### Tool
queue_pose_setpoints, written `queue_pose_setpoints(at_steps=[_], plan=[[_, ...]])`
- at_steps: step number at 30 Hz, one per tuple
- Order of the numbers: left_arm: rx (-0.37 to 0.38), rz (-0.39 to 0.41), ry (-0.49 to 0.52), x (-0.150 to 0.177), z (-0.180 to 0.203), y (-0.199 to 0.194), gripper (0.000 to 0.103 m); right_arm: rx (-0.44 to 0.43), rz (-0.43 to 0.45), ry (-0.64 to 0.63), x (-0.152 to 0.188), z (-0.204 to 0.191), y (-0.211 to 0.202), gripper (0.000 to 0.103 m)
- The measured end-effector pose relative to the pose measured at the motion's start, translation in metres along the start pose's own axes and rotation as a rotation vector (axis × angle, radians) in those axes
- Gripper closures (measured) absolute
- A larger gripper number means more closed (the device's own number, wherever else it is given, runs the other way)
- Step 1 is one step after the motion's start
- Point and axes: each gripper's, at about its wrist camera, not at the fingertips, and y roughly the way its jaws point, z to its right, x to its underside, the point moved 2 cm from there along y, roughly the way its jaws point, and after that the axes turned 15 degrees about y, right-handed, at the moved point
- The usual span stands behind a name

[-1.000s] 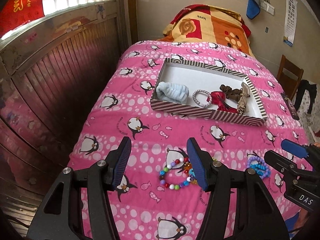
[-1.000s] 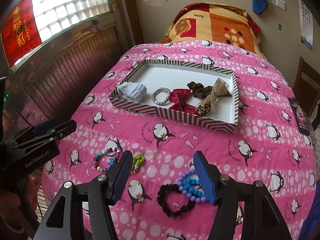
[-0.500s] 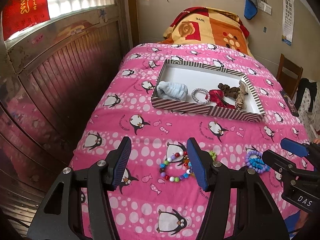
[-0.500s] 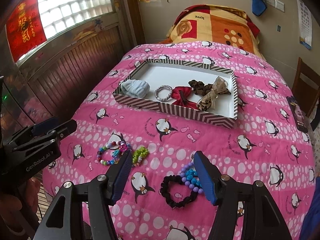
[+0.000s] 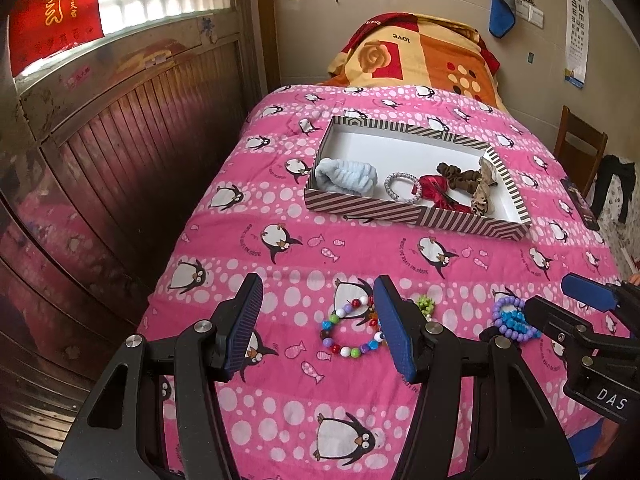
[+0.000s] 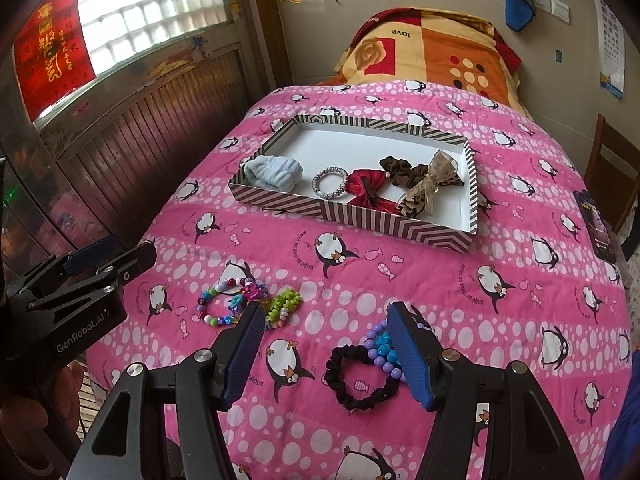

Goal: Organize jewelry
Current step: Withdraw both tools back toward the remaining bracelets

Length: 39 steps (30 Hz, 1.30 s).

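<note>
A striped box [image 5: 362, 209] [image 6: 280, 204] lies mid-bed with a pale blue headband [image 5: 346, 175], a silver bracelet [image 5: 403, 187], a red bow [image 6: 366, 188] and brown hair ties inside. On the pink quilt in front lie a multicolour bead bracelet [image 5: 354, 351] [image 6: 208, 315], a green bead bracelet [image 6: 285, 303], a purple-and-blue bead bracelet [image 5: 512, 319] [image 6: 380, 346] and a black scrunchie [image 6: 360, 395]. My left gripper [image 5: 320, 330] [image 6: 120, 254] hovers open above the multicolour bracelet. My right gripper [image 6: 326, 351] [image 5: 548, 296] hovers open above the scrunchie and purple beads. Neither touches anything.
A wood-panelled wall [image 5: 120, 152] runs along the bed's left side. A folded orange blanket [image 5: 416, 56] lies at the head. A dark flat item [image 6: 596, 224] rests near the right edge, with a wooden chair [image 5: 576, 144] beyond.
Both views have drifted slightly, so the bracelets sit a little higher in the pictures. The jaws kept their width and nothing was picked up.
</note>
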Motion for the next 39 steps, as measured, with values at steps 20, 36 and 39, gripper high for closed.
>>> queue_pose_setpoints(at_steps=[20, 36, 39], plan=[[0.008, -0.01, -0.004, 0.0, 0.002, 0.003, 0.045, 0.006, -0.013, -0.006, -0.001, 0.001, 0.004, 0.041], [0.018, -0.019, 0.008, 0.0, 0.006, 0.009, 0.046, 0.015, -0.025, -0.001, -0.003, 0.006, 0.01, 0.041], [0.025, -0.022, 0.006, 0.0, 0.007, 0.01, 0.046, 0.019, -0.03, -0.001, -0.002, 0.008, 0.011, 0.041]])
